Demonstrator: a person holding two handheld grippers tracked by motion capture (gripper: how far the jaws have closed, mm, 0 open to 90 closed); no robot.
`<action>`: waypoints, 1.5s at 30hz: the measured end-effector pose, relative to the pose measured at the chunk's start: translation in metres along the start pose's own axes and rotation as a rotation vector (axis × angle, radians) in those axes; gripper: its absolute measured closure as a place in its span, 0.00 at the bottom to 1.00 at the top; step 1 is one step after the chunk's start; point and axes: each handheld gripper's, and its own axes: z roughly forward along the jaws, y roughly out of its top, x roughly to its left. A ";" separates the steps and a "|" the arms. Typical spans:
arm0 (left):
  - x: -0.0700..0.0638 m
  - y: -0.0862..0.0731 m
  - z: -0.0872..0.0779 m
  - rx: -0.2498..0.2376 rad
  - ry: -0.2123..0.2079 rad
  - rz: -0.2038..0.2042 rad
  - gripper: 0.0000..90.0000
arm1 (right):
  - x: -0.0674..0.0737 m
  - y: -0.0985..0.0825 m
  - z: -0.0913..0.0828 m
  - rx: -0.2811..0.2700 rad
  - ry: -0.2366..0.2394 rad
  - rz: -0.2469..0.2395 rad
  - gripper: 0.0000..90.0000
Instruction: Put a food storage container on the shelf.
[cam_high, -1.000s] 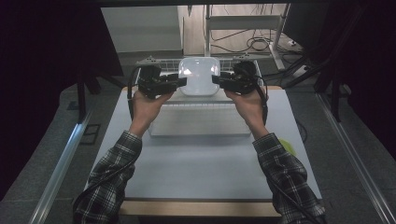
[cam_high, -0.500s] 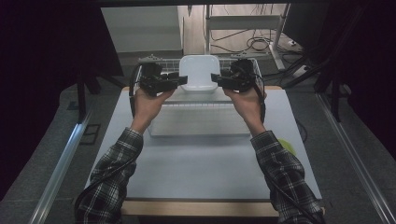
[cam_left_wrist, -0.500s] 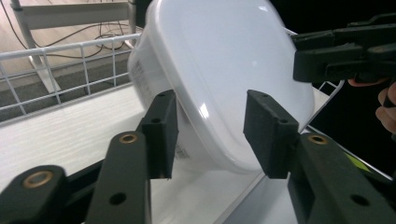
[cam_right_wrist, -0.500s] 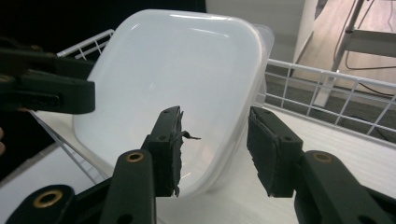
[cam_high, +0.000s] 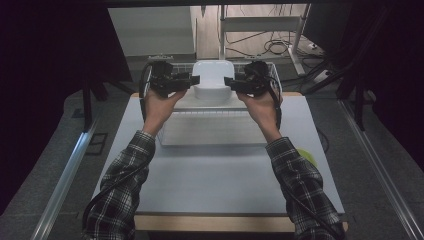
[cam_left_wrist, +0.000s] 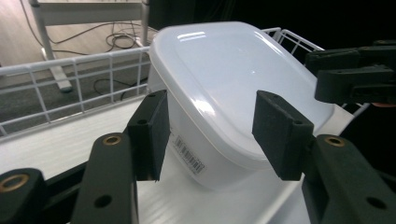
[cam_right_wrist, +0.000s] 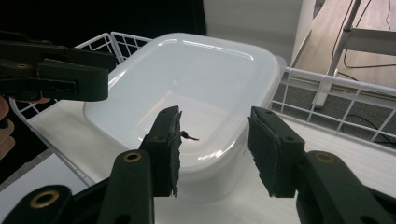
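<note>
We see a white plastic container (cam_high: 211, 77) sitting upside down in a white wire basket (cam_high: 274, 75) at the far edge of the table (cam_high: 215, 185), about midway along that edge. In the left gripper view the container (cam_left_wrist: 233, 88) rests bottom-up on the basket's white floor, with a barcode label (cam_left_wrist: 189, 156) on its side wall and the wire wall (cam_left_wrist: 70, 88) of the basket behind it.

The left gripper (cam_high: 192, 80) stands at the container's left side and the right gripper (cam_high: 230, 81) at its right side, each pointing inward toward the other across the container. The left gripper (cam_left_wrist: 210, 130) has its jaws apart, one pad on each side of the container's near corner, and neither pad presses on it; these jaws have just been opening. The right gripper (cam_right_wrist: 215, 144) also has its jaws apart with the rim of the container (cam_right_wrist: 196, 84) between them, the pads clear of the plastic; its jaws too have been opening over the last moments. A small frayed bit hangs from the right gripper's left pad.

The person's plaid sleeves (cam_high: 125, 185) reach from the near edge of the table.
</note>
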 end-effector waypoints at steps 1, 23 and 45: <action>0.000 0.001 0.001 0.000 0.005 -0.002 0.51 | 0.000 0.000 0.001 -0.002 -0.002 0.001 0.60; -0.021 -0.016 -0.016 0.011 -0.066 0.129 0.11 | -0.006 -0.014 -0.014 -0.023 0.104 -0.010 0.20; -0.051 -0.068 -0.043 -0.010 -0.097 0.249 0.07 | 0.016 -0.059 -0.046 -0.003 0.178 -0.118 0.06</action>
